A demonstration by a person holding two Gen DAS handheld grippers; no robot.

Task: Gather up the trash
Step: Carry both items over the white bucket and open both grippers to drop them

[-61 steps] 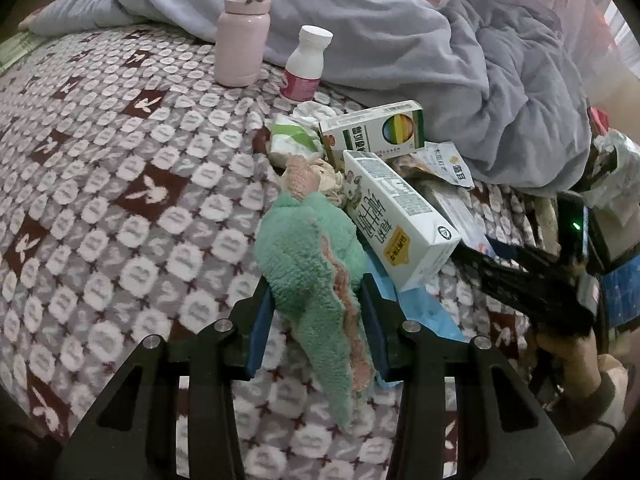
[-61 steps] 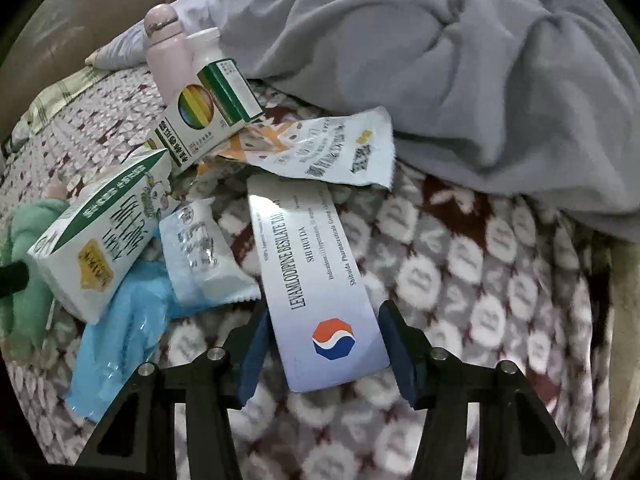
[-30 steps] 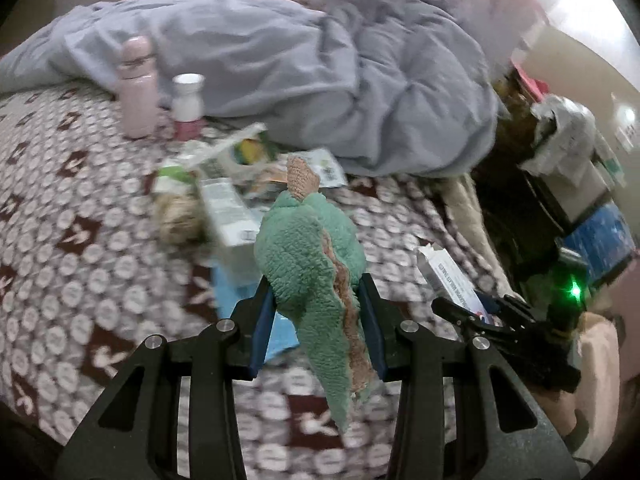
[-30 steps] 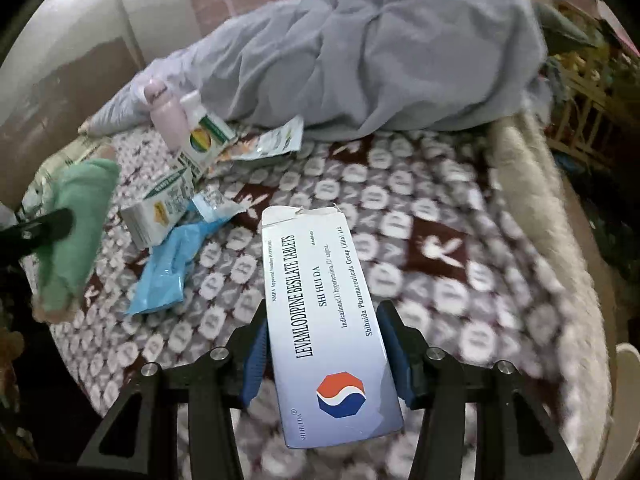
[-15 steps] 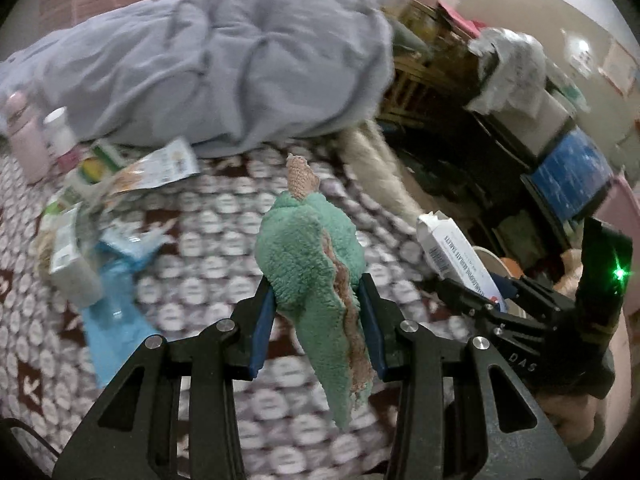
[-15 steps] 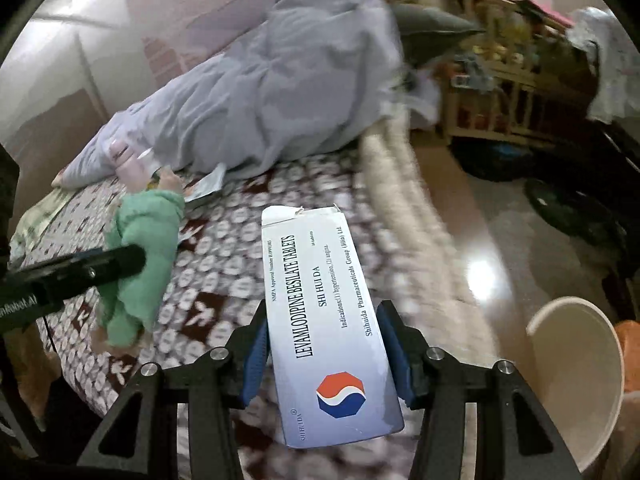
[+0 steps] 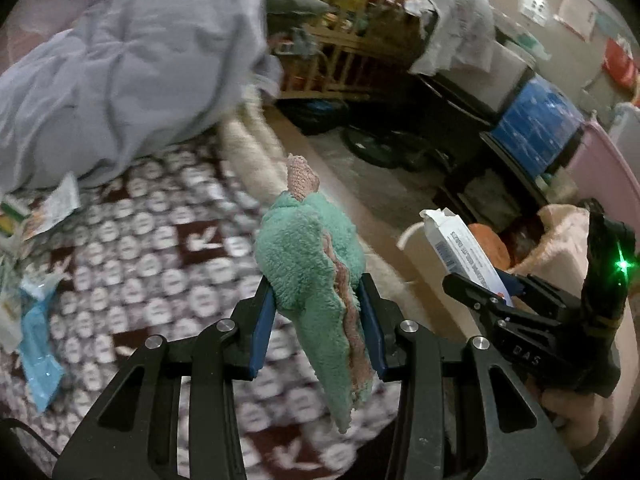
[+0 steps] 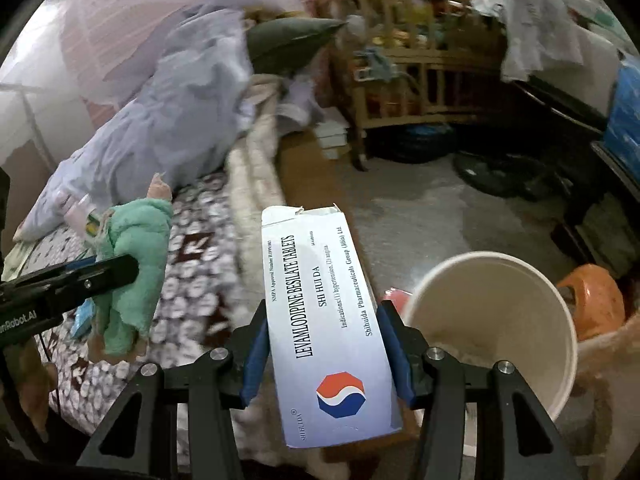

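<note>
Right wrist view: right gripper (image 8: 325, 354) is clamped on a white tablet box (image 8: 326, 320), blue pads pressing both long sides, torn flap end pointing to 12 o'clock. Just past it at 3 o'clock sits the white bin (image 8: 494, 336) on the floor, mouth open toward the camera. Box is near the rim but not yet over the opening, as far as I can judge. An orange object sits behind the bin at 2 o'clock; can't tell what it is.

Left wrist view: left gripper (image 7: 318, 326) is closed on a green plush cloth (image 7: 312, 264) with pink trim, a pink knitted tip sticking up at 12 and the loose tail hanging down toward 6. It's held in the air over the bed edge. From the right wrist view the same cloth shows at 9 o'clock, well apart from the bin.

Outward at 9 to 10 o'clock in the left view, the patterned bedspread (image 7: 160, 264) has litter on it: a blue wrapper (image 7: 38, 344) at the left edge and a printed sachet (image 7: 56, 206) near the grey duvet (image 7: 120, 64). More packaging is cut off at the frame edge, too blurred to name.

Progress, my read: early-to-mid. Two items are in hand and neither is dropped in. Bin interior looks nearly bare from this angle, only some pale residue at the bottom. Remaining: release both loads into the bin, then go back for at least the wrapper, the sachet and whatever sits beyond the frame. Whether the cloth counts as trash I can't tell.
</note>
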